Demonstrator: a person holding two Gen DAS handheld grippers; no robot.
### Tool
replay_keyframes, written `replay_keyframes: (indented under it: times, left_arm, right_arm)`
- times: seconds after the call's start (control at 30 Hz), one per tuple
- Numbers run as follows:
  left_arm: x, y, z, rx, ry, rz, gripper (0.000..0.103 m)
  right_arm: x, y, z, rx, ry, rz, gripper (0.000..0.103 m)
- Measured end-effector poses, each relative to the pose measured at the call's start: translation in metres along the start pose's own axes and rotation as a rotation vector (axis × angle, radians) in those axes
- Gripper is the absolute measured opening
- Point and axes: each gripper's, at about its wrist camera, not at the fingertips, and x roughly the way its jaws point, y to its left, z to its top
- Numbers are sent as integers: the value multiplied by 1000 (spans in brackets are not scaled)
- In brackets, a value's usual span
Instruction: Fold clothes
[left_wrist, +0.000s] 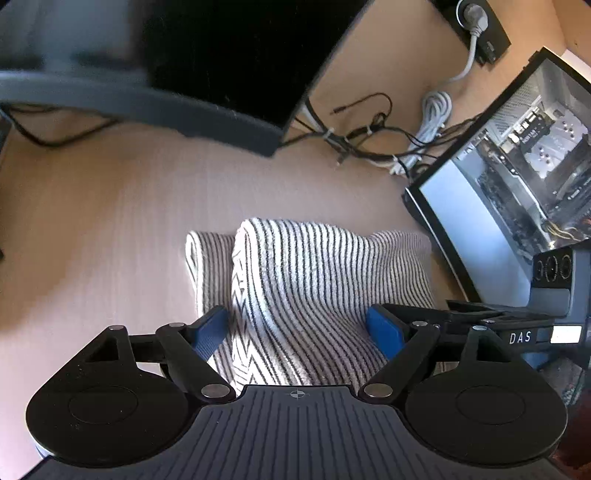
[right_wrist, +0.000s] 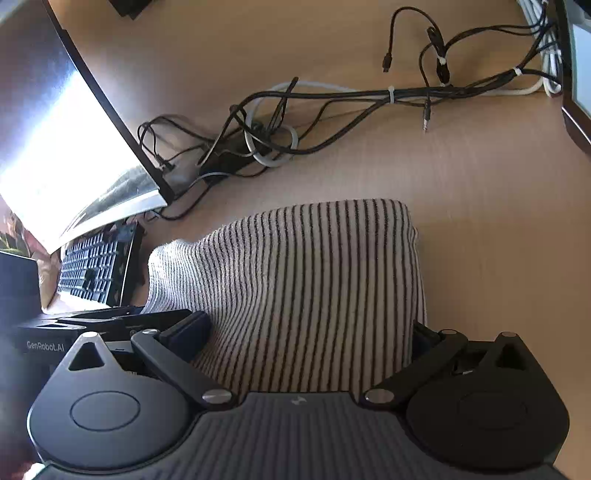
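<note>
In the lower middle of the frame the right tongs (right_wrist: 306, 332) stood wide apart, one finger at each side of a folded striped garment (right_wrist: 303, 288). The garment lay on the wooden worktop (right_wrist: 498, 221), its far edge rounded toward the centre of the frame. A tangle of black and white cables (right_wrist: 332, 99) ran across the upper part. A monitor (right_wrist: 74, 155) filled the upper left, with a dark keyboard (right_wrist: 96, 266) beneath it at the left edge.

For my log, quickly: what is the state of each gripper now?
Left gripper: open, fingers on either side of the striped garment.
Right gripper: open, also around the garment.
</note>
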Motion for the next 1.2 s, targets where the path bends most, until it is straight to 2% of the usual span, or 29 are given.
replay_keyframes:
  times: [0.1,0.17,0.23,0.33,0.47,0.53,0.6,0.7,0.73,0.9,1.0,1.1,1.2]
  left_arm:
    - [0,-7,-7,15,29,-37,87]
    - [0,-12,-10,38,36,-45,90]
    - [-1,-14,-12,60,25,-14,95]
    - [-4,-16,-7,70,-6,35,94]
    - [-17,-22,-1,149,-55,106,95]
    - [-18,-18,0,153,-59,141,96]
    - [-13,-12,0,134,-48,168,97]
    - [-4,-14,-3,151,-47,205,99]
    - [-2,-15,-3,161,-51,215,99]
    - [-3,-15,-1,174,-59,223,100]
    - [-12,-23,2,186,-88,237,97]
    - [-26,-31,5,185,-118,194,94]
    - [-25,-33,4,217,-104,210,91]
  right_arm:
    - [-9,-6,-7,6,23,5,103]
    - [-16,-5,-11,-10,9,-17,103]
    - [-23,-1,-12,-39,-21,-55,103]
    - [-34,5,-14,-85,-75,-109,103]
    - [-60,28,-9,-204,-230,-159,103]
    - [-55,34,-9,-275,-248,-271,103]
    - [-35,25,-12,-286,-206,-380,103]
    - [-21,5,-14,-142,-177,-343,103]
    - [-19,4,-12,-131,-174,-344,103]
    - [-15,6,-6,-227,-166,-382,103]
    - [-14,4,-6,-217,-156,-379,103]
    - [-11,4,-9,-206,-164,-375,103]
    - [-8,3,-9,-188,-176,-364,103]
